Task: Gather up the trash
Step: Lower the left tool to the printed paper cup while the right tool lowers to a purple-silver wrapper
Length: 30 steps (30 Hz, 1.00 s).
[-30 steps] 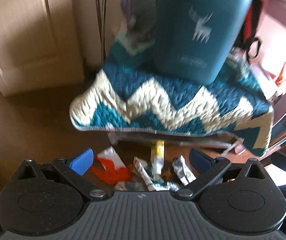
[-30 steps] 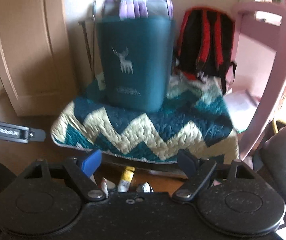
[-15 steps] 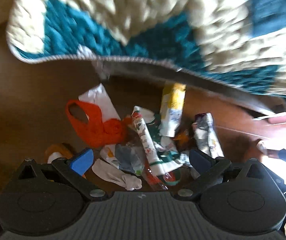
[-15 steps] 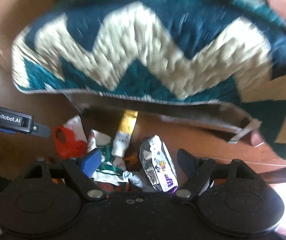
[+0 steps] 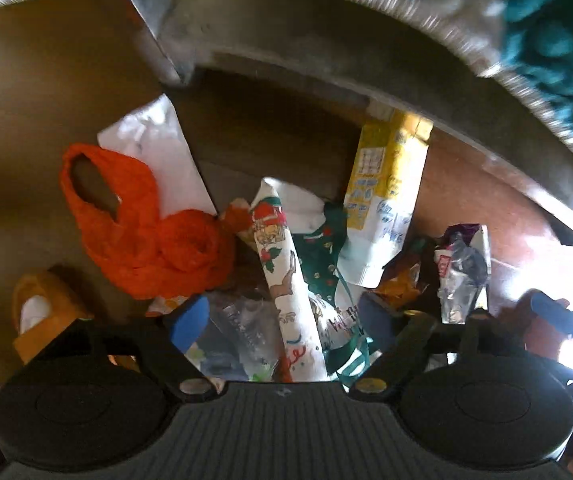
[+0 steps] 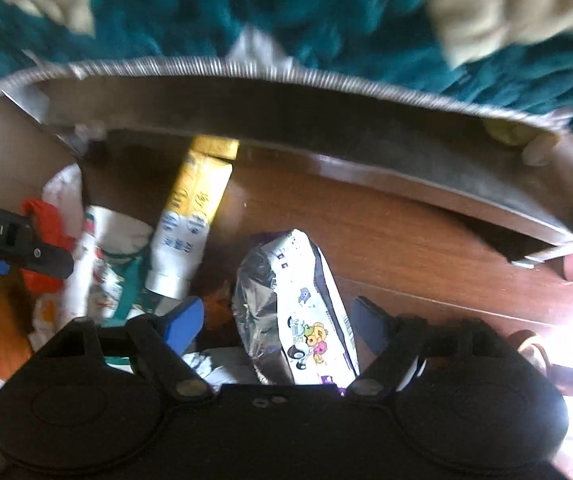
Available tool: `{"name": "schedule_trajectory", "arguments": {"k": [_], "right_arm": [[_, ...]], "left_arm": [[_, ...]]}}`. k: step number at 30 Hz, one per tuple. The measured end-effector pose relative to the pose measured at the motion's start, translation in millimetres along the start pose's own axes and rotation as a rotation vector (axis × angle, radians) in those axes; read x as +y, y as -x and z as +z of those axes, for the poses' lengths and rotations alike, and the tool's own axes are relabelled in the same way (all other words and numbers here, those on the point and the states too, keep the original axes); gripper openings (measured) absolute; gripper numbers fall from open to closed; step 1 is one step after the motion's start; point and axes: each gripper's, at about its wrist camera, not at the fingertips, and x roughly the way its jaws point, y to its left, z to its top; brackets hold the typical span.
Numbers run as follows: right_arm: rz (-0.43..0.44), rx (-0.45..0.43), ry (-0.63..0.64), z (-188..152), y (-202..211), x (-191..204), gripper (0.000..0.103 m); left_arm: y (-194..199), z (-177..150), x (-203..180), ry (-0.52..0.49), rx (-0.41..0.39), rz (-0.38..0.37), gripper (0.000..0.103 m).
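Note:
A pile of trash lies on the wooden floor under a low bench. In the left wrist view I see an orange plastic bag (image 5: 142, 236), white paper (image 5: 158, 152), a Christmas-print wrapper (image 5: 286, 280), a yellow-white carton (image 5: 386, 196) and a foil snack packet (image 5: 462, 272). My left gripper (image 5: 282, 320) is open, low over the Christmas wrapper. My right gripper (image 6: 274, 324) is open around the foil snack packet (image 6: 298, 308); the carton (image 6: 190, 224) lies left of it. The left gripper's finger (image 6: 18, 240) shows at the left edge.
The bench's grey front rail (image 6: 326, 128) and a teal-and-cream zigzag quilt (image 6: 246, 12) overhang the pile close above. A yellow slipper (image 5: 38, 312) lies at the left. Bright glare covers the floor at the right (image 6: 566, 340).
Both grippers have dropped from facing the quilt and teal bin down close to the trash pile. The right gripper now straddles the foil packet. Both stay open.

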Motion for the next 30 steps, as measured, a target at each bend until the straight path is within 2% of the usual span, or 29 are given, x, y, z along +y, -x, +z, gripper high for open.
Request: {"name": "schedule_trajectory", "arguments": {"k": [3,7,9,13,15,18,22,24,25,26,28,30], "right_arm": [[0.006,0.014,-0.005,1.4,-15.5,-1.8,0.079],[0.007,0.02,0.023,1.3,-31.2,-0.3,0.079],[0.005,0.027,0.03,2.9,-38.0,0.0,0.079],[-0.006,0.029,0.034,3.8,-46.1,-0.3,0.078],[-0.013,0.019,0.046,5.2,-48.5,0.7,0.078],[-0.015,0.01,0.069,6.4,-49.3,3.3,0.077],[-0.026,-0.005,0.098,6.9,-51.6,10.0,0.075],[-0.024,-0.006,0.109,8.0,-55.0,11.7,0.066],[-0.035,-0.002,0.118,8.0,-56.5,12.7,0.023],[-0.056,0.005,0.123,9.1,-58.6,13.9,0.018],[-0.036,0.008,0.117,11.4,-59.0,14.7,0.018],[-0.053,0.007,0.139,12.2,-57.8,16.8,0.015]], "left_arm": [[-17.5,3.3,0.2,0.023,0.033,-0.016,0.064],[-30.6,5.2,1.1,0.042,0.055,-0.032,0.055],[-34.3,5.9,2.2,0.056,0.064,-0.046,0.041],[-38.0,8.4,5.1,0.079,0.07,-0.061,0.03],[-37.8,8.9,5.3,0.079,0.073,-0.06,0.02],[-37.2,9.4,6.4,0.082,0.075,-0.066,0.014],[-35.9,8.5,6.0,0.071,0.073,-0.058,0.011],[-35.3,7.6,5.0,0.054,0.076,-0.059,0.011],[-35.4,7.3,4.3,0.051,0.076,-0.059,0.011],[-35.4,6.9,4.4,0.051,0.076,-0.06,0.01],[-35.9,6.4,4.6,0.05,0.077,-0.062,0.01],[-35.2,5.8,5.2,0.049,0.078,-0.064,0.008]]}}
